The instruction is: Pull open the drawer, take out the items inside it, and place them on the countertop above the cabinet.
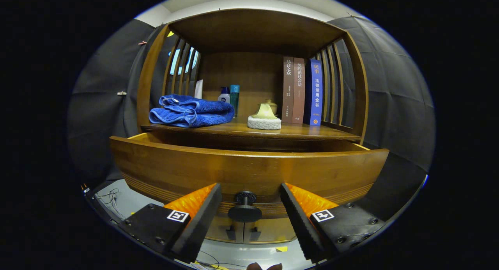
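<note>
Gripper (247,207) jaws apart flanking the pulled-out drawer (249,168) knob (245,211); a NIVEA bottle (223,95) stands behind the towel (191,111).

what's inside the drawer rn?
Can't tell: the drawer is pulled out, but its front panel hides the inside. The open gripper straddles the knob, fingers apart, not touching it.

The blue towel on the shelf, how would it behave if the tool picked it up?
The towel lies folded in soft layers, so it would probably sag and unfold. It looks light and plush, likely easy to pinch. The tool is open around the knob.
</note>
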`<state>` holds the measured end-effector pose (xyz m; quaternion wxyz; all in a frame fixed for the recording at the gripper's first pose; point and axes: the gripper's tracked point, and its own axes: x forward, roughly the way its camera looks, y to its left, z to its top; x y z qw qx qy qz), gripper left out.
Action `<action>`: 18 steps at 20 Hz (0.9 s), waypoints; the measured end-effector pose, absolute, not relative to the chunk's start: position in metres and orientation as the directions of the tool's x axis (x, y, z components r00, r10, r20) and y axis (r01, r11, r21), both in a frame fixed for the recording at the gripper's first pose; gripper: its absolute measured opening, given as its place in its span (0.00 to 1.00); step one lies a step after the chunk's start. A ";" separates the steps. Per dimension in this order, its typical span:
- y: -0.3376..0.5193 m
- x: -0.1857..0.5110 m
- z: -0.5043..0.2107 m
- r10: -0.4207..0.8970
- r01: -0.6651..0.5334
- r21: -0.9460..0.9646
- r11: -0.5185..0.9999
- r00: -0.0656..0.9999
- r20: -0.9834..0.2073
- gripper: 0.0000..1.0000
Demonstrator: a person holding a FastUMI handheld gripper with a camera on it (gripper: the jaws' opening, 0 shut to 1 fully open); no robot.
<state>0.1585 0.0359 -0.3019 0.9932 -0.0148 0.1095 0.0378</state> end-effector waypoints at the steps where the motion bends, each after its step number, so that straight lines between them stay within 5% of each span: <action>1: 0.036 0.164 -0.302 0.072 -0.078 -0.022 0.997 0.973 -0.217 0.99; 18: 0.042 0.227 -0.307 0.059 -0.076 -0.057 0.996 0.967 -0.248 0.99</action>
